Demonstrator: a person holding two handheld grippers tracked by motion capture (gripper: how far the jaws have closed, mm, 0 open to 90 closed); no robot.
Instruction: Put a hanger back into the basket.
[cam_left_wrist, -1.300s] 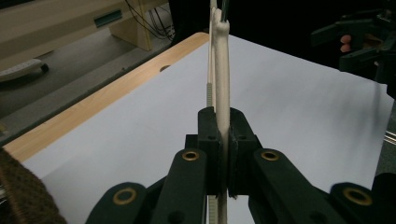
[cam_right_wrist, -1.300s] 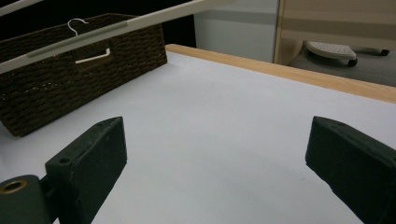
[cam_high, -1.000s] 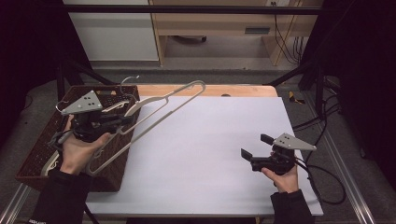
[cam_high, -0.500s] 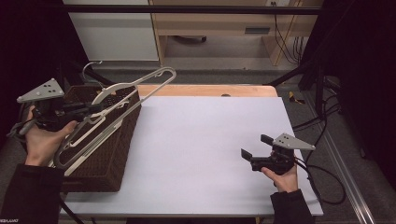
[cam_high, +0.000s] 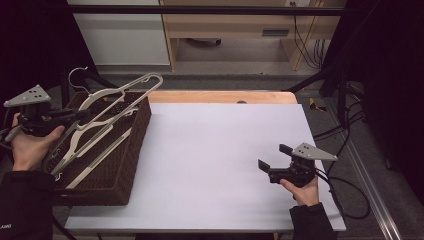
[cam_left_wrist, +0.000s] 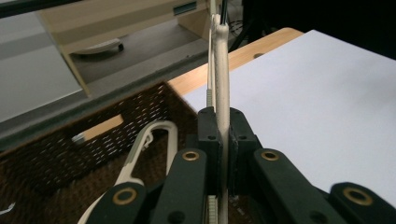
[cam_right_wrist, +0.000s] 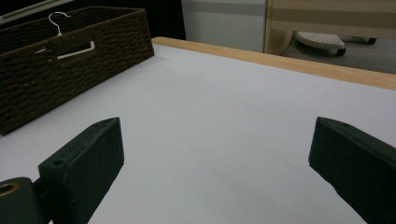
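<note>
My left hand-held gripper (cam_high: 75, 116) is clamped tight on a cream plastic clothes hanger (cam_high: 117, 95), the bar pinched edge-on between the pads, as my left gripper view shows plainly. I'm holding that hanger tilted above the dark brown woven wicker basket (cam_high: 132, 150) at the left end of the bench (cam_high: 220, 160), its wire hook up and away from me, its far end reaching out past the basket's back rim. More pale hangers (cam_high: 95, 150) lie in the basket below it. I read this as the put-away step: hanger over the basket, not yet laid down. My right hand-held gripper (cam_high: 272, 160) sits low over the white bench top, well apart from the basket, jaws spread wide with nothing between them. Next I need to bring the far end in over the basket, lower the hanger flat alongside the others, and only then let the pads go.
</note>
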